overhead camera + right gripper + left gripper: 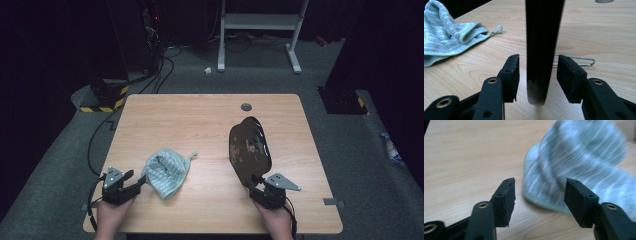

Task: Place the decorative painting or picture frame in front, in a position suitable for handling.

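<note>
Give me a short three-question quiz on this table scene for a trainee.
1. True or false: the right claw presses its pads on the black plate.
2. What lies just ahead of the left claw? A) striped cloth B) spoon C) cup
3. How does the plate stand on the table?
Key: 1 false, a gap shows at each pad; 2 A; 3 on its edge, not flat.

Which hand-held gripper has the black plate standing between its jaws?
The right hand-held gripper. The black plate stands on edge between its open jaws. The left hand-held gripper reaches toward the striped cloth instead.
</note>
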Demonstrator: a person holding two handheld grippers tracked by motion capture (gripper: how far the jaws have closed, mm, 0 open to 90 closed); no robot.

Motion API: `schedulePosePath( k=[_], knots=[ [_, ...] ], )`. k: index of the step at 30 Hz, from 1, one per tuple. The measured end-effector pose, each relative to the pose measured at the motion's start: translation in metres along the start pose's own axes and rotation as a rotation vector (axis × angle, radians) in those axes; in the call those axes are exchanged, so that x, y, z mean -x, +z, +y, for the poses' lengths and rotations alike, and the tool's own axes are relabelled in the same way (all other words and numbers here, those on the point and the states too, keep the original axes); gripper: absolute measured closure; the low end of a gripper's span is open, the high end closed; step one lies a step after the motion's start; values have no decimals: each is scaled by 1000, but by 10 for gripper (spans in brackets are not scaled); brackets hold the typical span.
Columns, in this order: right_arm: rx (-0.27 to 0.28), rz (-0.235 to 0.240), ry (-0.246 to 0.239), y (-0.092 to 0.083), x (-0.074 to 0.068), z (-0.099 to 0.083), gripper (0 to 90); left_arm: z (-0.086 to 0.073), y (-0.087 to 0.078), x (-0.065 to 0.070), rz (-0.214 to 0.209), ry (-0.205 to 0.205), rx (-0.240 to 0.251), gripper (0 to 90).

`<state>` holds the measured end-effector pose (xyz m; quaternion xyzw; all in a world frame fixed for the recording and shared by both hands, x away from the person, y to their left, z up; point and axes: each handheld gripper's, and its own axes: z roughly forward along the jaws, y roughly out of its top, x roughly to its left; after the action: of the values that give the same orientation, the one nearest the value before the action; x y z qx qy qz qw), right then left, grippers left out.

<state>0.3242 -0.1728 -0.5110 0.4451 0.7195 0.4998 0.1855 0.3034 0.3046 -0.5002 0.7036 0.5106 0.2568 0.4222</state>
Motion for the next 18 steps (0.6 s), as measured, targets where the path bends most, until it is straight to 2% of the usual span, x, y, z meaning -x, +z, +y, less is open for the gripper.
schedulePosePath(
  k=[2,6,7,8,10,12,13,16,18],
  knots=[
    [-2,1,0,0,0,0,531,6,-1,6,-14,2,23,387],
    [-1,3,3,0,0,0,532,21,6,16,-20,29,26,369],
    [-1,3,3,0,0,0,532,21,6,16,-20,29,26,369],
    [0,4,0,0,-1,0,532,28,12,20,-17,26,14,373],
    [0,5,3,0,-1,0,532,31,19,21,-22,8,-2,396],
    [1,6,7,0,0,0,533,32,25,20,-23,-16,-9,451],
    [2,5,7,0,0,0,533,32,26,21,-24,-18,-5,507],
    [1,5,10,0,0,0,533,34,26,24,-7,-16,9,668],
    [0,5,9,0,0,0,533,36,22,26,10,1,30,771]
  ],
)
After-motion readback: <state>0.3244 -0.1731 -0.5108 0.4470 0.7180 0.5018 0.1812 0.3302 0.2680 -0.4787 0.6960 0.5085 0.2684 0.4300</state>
